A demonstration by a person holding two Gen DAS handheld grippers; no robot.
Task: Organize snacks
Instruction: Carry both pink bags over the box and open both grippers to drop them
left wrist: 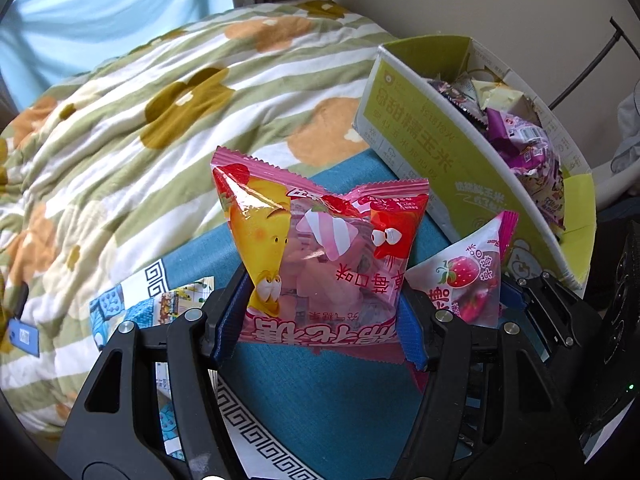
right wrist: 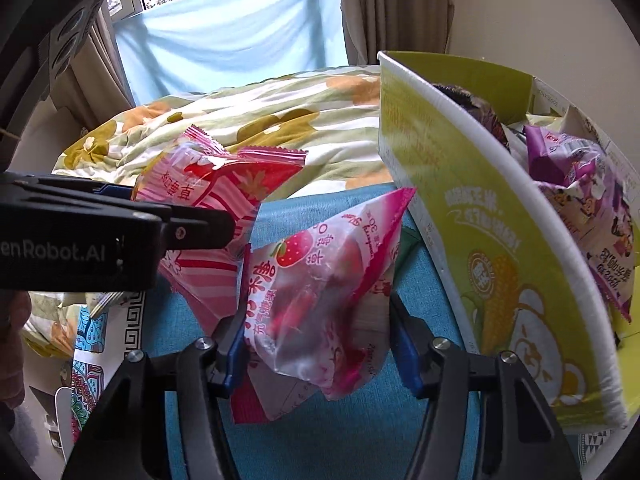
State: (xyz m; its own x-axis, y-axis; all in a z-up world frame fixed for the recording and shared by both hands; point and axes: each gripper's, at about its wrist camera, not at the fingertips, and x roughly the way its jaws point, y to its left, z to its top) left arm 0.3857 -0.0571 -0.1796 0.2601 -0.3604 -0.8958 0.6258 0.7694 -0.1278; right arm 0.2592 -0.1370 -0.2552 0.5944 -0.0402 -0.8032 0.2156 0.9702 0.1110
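Observation:
My left gripper [left wrist: 320,320] is shut on a pink marshmallow bag [left wrist: 324,248] with yellow and red cartoon faces, held above the blue cloth. It also shows in the right wrist view [right wrist: 216,200], with the left gripper [right wrist: 188,232] at the left. My right gripper [right wrist: 320,340] is shut on a pink-white strawberry candy bag [right wrist: 320,296], which also shows in the left wrist view [left wrist: 468,276]. A green cardboard box [left wrist: 440,144] holding several snack packets stands to the right; it also shows in the right wrist view [right wrist: 480,240].
A blue cloth [left wrist: 320,392] with a patterned border covers the surface under both grippers. A striped flowered blanket [left wrist: 160,120] lies on the bed behind. Loose packets [left wrist: 180,304] lie at the left edge of the cloth.

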